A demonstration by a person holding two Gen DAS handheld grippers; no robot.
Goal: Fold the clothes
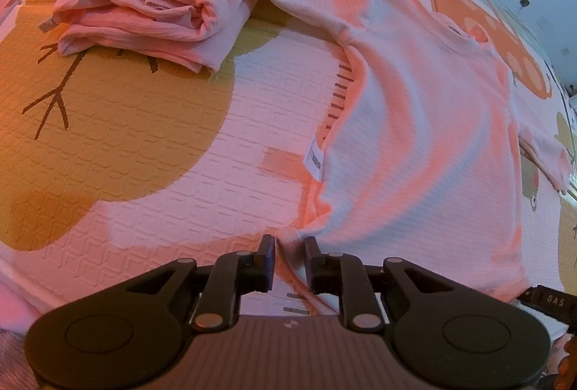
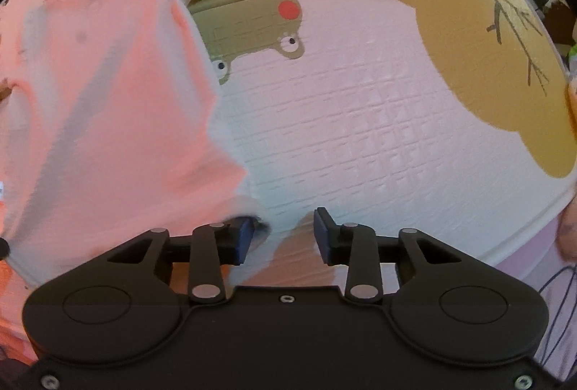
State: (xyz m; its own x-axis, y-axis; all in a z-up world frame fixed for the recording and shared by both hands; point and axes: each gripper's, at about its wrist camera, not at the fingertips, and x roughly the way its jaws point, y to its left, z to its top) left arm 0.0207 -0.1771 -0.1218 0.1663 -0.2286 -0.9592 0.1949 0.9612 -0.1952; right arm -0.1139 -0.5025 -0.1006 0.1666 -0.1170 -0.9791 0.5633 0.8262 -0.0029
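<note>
A pale pink shirt is lying spread out flat on a play mat with cartoon prints, neck end pointing away from the cameras and one long sleeve stretching off toward the far side. In the left wrist view the left tongs are sitting right at the shirt's near bottom corner, and a bunched bit of hem is running between the two fingers, so they're looking clenched on that corner, though there's a small gap showing between the pads. A white care tag is sticking out along the side seam just above that. Over in the right wrist view the right tongs are hanging released, fingers well apart, with the left pad touching or just overlapping the shirt's other bottom corner and the right pad over bare mat; nothing is pinched between them that I can see. Further out, a second pink garment is lying already folded in a chunky stack on the mat near the far left, with the spread shirt's sleeve reaching up beside it. A frog print is peeking out next to the shirt.
</note>
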